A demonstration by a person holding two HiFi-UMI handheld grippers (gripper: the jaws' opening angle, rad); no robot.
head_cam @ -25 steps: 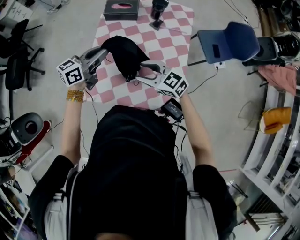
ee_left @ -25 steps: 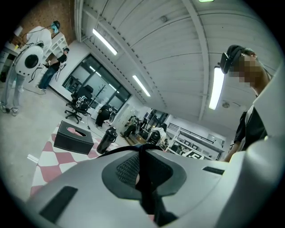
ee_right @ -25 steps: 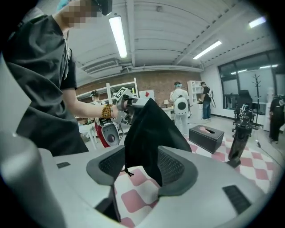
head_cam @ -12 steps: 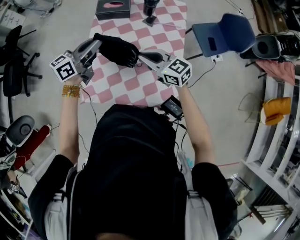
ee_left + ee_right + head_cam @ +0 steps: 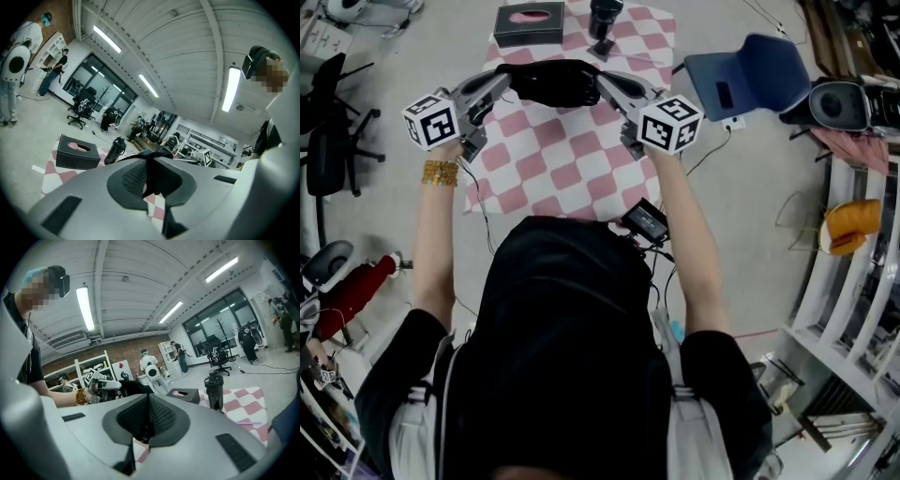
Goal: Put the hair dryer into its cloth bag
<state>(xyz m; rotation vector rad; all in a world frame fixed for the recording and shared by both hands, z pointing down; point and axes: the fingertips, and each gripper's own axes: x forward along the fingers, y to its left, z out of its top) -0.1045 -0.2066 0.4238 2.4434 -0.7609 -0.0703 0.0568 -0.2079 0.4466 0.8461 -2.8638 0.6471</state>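
A black cloth bag (image 5: 551,84) hangs stretched in the air between my two grippers, above the pink-and-white checked mat (image 5: 553,159). My left gripper (image 5: 508,81) is shut on the bag's left edge. My right gripper (image 5: 600,82) is shut on its right edge. In the right gripper view the bag (image 5: 133,387) runs from my shut right gripper (image 5: 148,398) across to the left one. In the left gripper view my left gripper (image 5: 149,161) pinches a fold of black cloth. A black bottle-shaped object (image 5: 605,19) stands upright at the mat's far end; I cannot tell if it is the hair dryer.
A black tissue box (image 5: 529,23) with a pink opening sits at the mat's far left corner. A blue chair (image 5: 750,70) lies to the right, office chairs (image 5: 328,131) stand at the left, and white shelving (image 5: 853,309) lines the right side. Cables trail over the floor.
The right gripper's jaws, open beside the bunched, hanging bag a second ago, now grip its edge. Both grippers moved up and away from me, and the bag is pulled out flat between them.
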